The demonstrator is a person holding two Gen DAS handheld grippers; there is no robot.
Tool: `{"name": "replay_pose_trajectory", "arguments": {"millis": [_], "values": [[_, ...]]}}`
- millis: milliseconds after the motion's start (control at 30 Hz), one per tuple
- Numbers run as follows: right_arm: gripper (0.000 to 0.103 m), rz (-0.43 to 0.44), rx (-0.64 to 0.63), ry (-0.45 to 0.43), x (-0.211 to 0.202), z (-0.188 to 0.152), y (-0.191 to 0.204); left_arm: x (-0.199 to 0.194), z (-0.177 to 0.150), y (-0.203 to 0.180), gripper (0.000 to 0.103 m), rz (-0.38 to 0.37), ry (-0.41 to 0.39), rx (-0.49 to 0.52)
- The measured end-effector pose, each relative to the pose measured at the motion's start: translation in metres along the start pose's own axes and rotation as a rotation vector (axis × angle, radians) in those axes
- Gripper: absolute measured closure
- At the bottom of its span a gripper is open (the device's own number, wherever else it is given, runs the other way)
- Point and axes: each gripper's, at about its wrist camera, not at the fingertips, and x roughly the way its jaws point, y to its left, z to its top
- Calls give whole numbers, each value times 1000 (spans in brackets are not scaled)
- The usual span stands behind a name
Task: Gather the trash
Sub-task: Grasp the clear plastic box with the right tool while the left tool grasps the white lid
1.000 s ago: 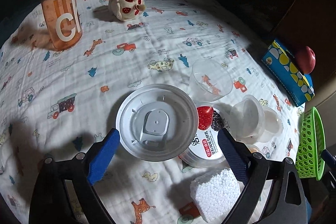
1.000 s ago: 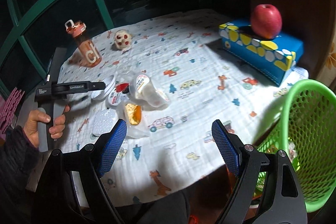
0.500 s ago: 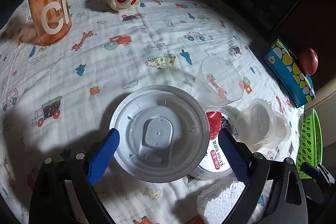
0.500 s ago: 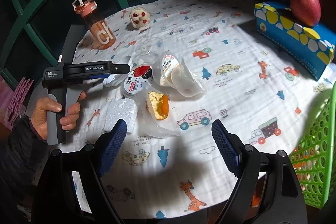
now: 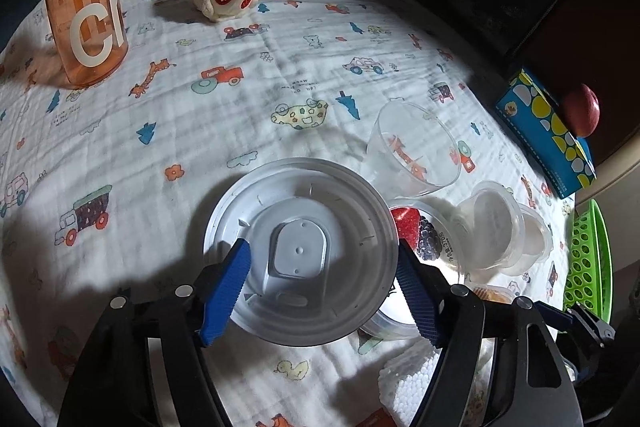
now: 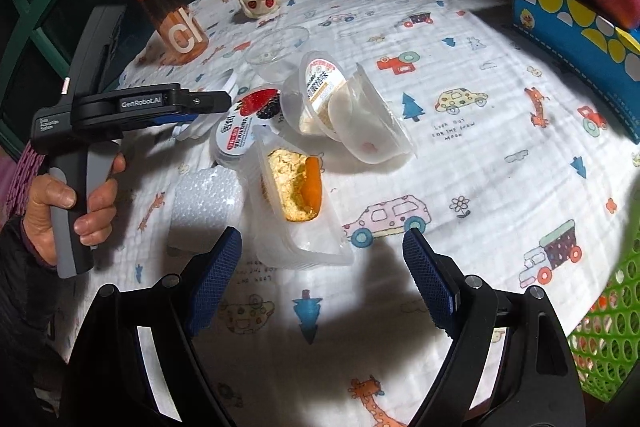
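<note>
While the trash lies uncollected on the worktop, the left gripper closes its fingers around the white lid.
The right gripper hangs with fingers apart and empty near the food tray; the green basket waits.

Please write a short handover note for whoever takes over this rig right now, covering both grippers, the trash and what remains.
Left gripper: jaws closing around the round plastic lid; whether the pads press it yet, I cannot tell.
Right gripper: open, empty, hovering just short of the clear food tray with leftovers.
Trash is bunched together on the cloth: berry-label tub, tipped pudding cups, clear cup, foam block.
Green basket stands at the table's right edge.
Done: nothing visibly binned from this pile.
Left: lift the lid, grab the tray, then carry every piece to the basket.
</note>
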Motion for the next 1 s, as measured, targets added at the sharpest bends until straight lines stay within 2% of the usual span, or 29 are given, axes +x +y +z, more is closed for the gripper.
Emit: {"name": "replay_pose_trajectory", "arguments": {"millis": [433,700,767,833,1000], "values": [[22,-63,127,-84,-15,16,-43,1,0,-2,33,12,-4,12],[27,-39,13,-78,-16,9,-19,3,1,-5,34,30,-9,30],[31,-29,-8,-68,-12,8,-13,3,1,-5,36,37,-13,39],[33,-22,-19,-55,-6,7,-9,2,1,-7,44,27,-21,48],[54,-15,-23,-38,1,5,-5,0,1,-11,47,34,-29,64]]}}
